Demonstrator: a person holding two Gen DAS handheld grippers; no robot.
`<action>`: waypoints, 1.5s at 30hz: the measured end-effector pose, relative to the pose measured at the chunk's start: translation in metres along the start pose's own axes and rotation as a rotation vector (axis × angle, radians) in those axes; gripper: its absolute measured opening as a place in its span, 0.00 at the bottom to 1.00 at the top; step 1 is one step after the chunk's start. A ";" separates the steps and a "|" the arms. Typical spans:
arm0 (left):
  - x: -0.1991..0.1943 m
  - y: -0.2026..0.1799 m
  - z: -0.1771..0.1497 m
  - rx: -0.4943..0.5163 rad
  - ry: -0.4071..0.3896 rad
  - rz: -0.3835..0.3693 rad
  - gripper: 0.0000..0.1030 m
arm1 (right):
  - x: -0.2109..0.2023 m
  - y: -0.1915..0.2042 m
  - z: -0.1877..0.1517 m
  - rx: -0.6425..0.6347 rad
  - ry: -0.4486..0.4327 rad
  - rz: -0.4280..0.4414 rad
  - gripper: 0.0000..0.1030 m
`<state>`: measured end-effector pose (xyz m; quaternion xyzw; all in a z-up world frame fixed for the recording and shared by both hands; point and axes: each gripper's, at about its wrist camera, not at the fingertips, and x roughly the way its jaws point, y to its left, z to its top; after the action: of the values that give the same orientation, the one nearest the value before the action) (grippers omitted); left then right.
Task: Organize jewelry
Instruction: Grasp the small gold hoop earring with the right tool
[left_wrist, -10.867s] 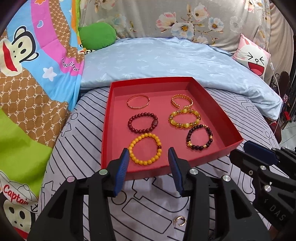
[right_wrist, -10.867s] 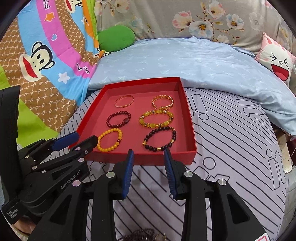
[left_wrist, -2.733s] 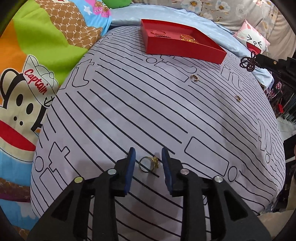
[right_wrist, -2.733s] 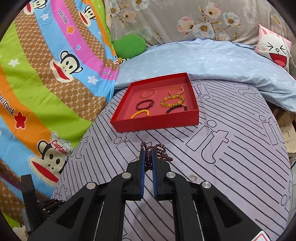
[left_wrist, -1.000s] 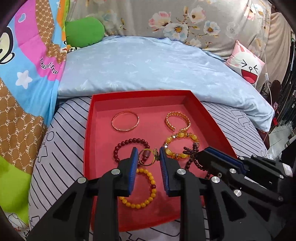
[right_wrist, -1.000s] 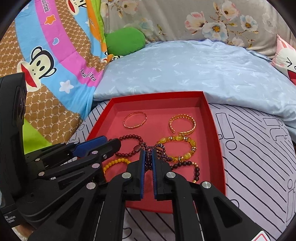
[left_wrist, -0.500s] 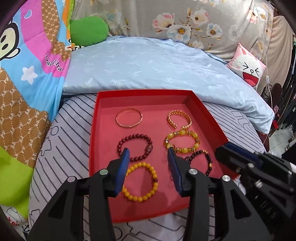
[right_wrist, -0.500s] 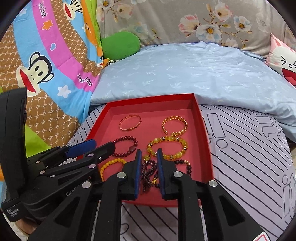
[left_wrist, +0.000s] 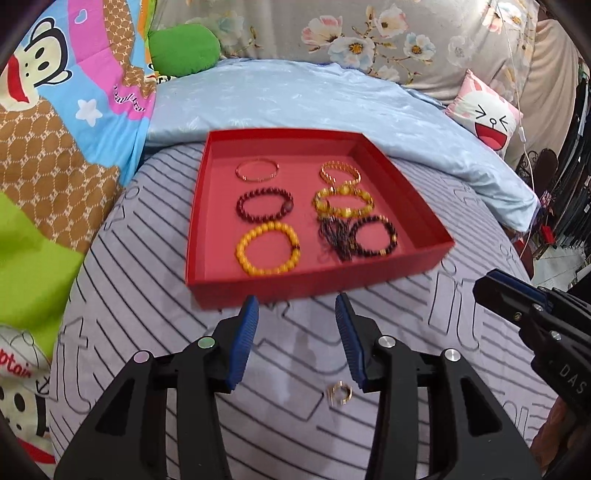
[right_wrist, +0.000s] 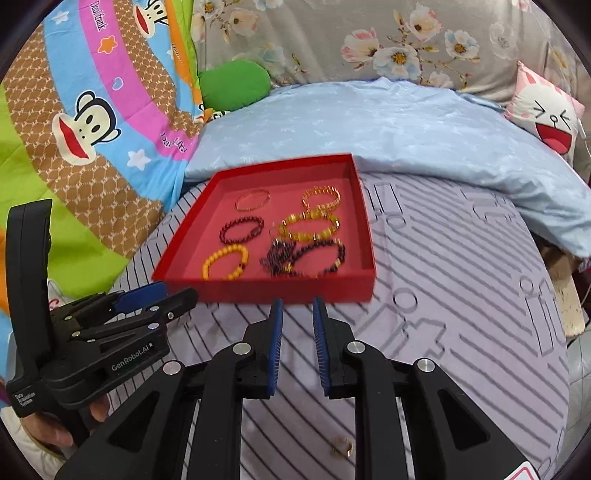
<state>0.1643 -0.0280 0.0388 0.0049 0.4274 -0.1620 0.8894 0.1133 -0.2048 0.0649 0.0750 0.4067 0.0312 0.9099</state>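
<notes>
A red tray (left_wrist: 317, 280) (right_wrist: 266, 285) sits on the striped bedspread and holds several bracelets. A dark beaded strand (left_wrist: 334, 238) (right_wrist: 277, 258) lies bunched beside the dark bracelet (left_wrist: 373, 236) near the tray's front. A yellow bracelet (left_wrist: 266, 248) lies front left. My left gripper (left_wrist: 295, 317) is open and empty, just in front of the tray. My right gripper (right_wrist: 298, 306) is open and empty, also in front of the tray; it shows at the right of the left wrist view (left_wrist: 517, 299). A gold ring (left_wrist: 340, 393) (right_wrist: 341, 449) lies on the bedspread below the grippers.
A light blue quilt (left_wrist: 295, 99) lies behind the tray. A green cushion (left_wrist: 183, 50) and a cartoon blanket (left_wrist: 55, 129) are at the left. A pink face pillow (left_wrist: 487, 110) is at the right, by the bed's edge.
Both grippers have opened and pulled back from the tray. The dark beaded strand left my right gripper and now lies in the tray. The ring is no longer between my left fingers.
</notes>
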 end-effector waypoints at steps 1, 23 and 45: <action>0.000 -0.001 -0.004 0.003 0.005 0.003 0.43 | -0.001 -0.004 -0.007 0.007 0.010 -0.004 0.22; 0.018 -0.021 -0.057 0.027 0.098 0.020 0.54 | 0.018 -0.018 -0.087 -0.035 0.139 -0.113 0.19; 0.023 -0.024 -0.054 0.056 0.082 0.002 0.23 | 0.012 -0.021 -0.074 0.037 0.126 -0.033 0.18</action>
<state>0.1295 -0.0498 -0.0102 0.0367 0.4587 -0.1724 0.8709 0.0658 -0.2155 0.0039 0.0826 0.4649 0.0133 0.8814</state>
